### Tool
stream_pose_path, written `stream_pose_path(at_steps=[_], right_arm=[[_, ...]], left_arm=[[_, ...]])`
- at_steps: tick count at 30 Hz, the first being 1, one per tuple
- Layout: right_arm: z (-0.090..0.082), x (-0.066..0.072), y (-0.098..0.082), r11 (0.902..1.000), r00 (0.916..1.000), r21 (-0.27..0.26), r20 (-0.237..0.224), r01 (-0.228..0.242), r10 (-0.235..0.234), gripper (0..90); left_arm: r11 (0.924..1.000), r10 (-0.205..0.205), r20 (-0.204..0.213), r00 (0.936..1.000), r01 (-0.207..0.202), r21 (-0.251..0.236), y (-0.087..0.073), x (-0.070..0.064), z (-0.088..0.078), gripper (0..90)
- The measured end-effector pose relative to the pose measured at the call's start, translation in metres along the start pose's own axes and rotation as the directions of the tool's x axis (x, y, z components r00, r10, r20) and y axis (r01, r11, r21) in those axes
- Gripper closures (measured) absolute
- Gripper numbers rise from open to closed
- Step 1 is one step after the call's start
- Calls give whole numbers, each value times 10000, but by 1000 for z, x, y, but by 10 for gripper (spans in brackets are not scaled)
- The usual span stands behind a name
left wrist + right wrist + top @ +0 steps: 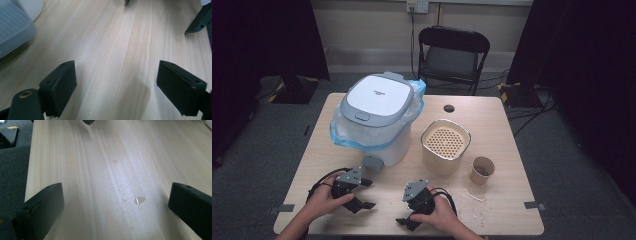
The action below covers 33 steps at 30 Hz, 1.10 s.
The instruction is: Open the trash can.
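Both grippers rest on the table [492, 125] near its 6 o'clock edge, the left gripper [362, 194] with jaws apart and nothing but bare wood between them, the right gripper [404, 215] spread wide and empty too, a small clear droplet [137, 200] on the wood between its jaws. At 12 o'clock from the left gripper stands a white rice cooker [377, 115], lid shut, with blue-edged plastic [343, 136] bunched round it; the lid's print is too small to read. At 1 o'clock from the right gripper sits a beige pot [445, 147] holding a perforated insert, a paper cup [482, 171] with something dark inside just beside it at 3 o'clock, spilled specks [474, 197] in front, and a black chair [452, 55] past the far edge.
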State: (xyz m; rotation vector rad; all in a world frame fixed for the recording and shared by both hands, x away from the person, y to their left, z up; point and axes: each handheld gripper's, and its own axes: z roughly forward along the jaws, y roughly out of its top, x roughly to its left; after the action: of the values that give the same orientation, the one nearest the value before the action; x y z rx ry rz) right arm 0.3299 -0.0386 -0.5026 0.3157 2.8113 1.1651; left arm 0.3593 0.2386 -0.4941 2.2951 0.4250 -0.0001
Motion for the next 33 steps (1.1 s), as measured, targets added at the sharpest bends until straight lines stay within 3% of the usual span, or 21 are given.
stream_pose_path(at_steps=[7, 9, 13, 19, 22, 27, 33], right_arm=[[2, -2, 2, 10000, 10000, -3, -39, 59, -59, 0], [2, -2, 2, 10000, 10000, 1, -44, 61, -61, 0], [2, -3, 2, 10000, 9999, 20, -67, 89, -89, 0], [2, -3, 2, 9999, 9999, 30, -59, 113, -113, 0], [2, -3, 2, 9999, 9999, 32, -58, 113, -113, 0], [2, -3, 2, 9999, 9999, 33, -55, 110, -110, 0], [2, -3, 2, 9999, 9999, 31, -96, 142, -142, 0]], left_arm=[[9994, -329, -250, 9991, 325, -142, 6, -4, -8, 168], [9967, -670, -280, 9974, 656, -480, 10, -5, -20, 176], [9908, -946, -280, 9951, 913, -999, 18, -4, -38, 187], [9913, -884, -511, 9948, 828, -1024, 24, -3, -58, 202], [9902, -1202, -570, 9911, 1156, -781, 33, -4, -69, 178], [9827, -1599, -591, 9854, 1532, -1041, 45, -5, -79, 173], [9796, -1751, -772, 9815, 1659, -1136, 61, -5, -91, 172]])
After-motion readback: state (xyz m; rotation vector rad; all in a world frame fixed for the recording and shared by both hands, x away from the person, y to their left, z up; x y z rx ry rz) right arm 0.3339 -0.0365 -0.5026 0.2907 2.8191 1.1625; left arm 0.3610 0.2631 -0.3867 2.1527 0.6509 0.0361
